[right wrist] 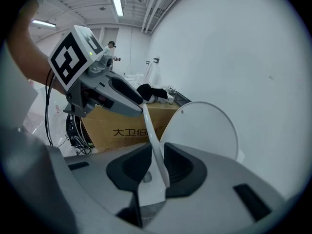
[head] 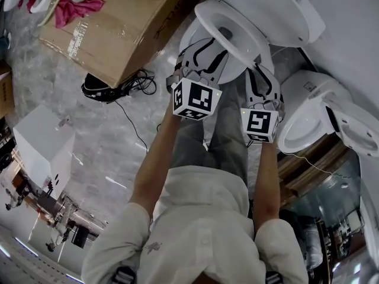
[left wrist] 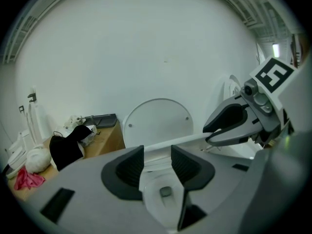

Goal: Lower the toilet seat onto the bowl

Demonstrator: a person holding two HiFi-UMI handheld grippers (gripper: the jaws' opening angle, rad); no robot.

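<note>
the toilet seat (head: 243, 40) is part-way down in the upper middle of the head view, tilted away from the upright lid (head: 284, 7). the right gripper (right wrist: 155, 165) has its jaws closed on the seat's thin rim (right wrist: 148, 126), which runs up through them in the right gripper view. the left gripper (left wrist: 157, 162) has its jaws wide apart and grips nothing. in the left gripper view the rim crosses just beyond them, and the bowl (left wrist: 153, 208) shows through the gap, low in the frame.

as i judge it, 1 grip carries the seat. to do this well, follow the hinge's arc: bring the rim down and toward the lower part of the head view in 1 slow sweep, not straight down, so the rim does not twist between the pads. the grip should hold firm until the seat is almost on the bowl, or it may drop and slam. the left gripper serves best just beside the rim as a steadying stop, clear of the gap between seat and bowl. let go only once the seat lies flat.
</note>
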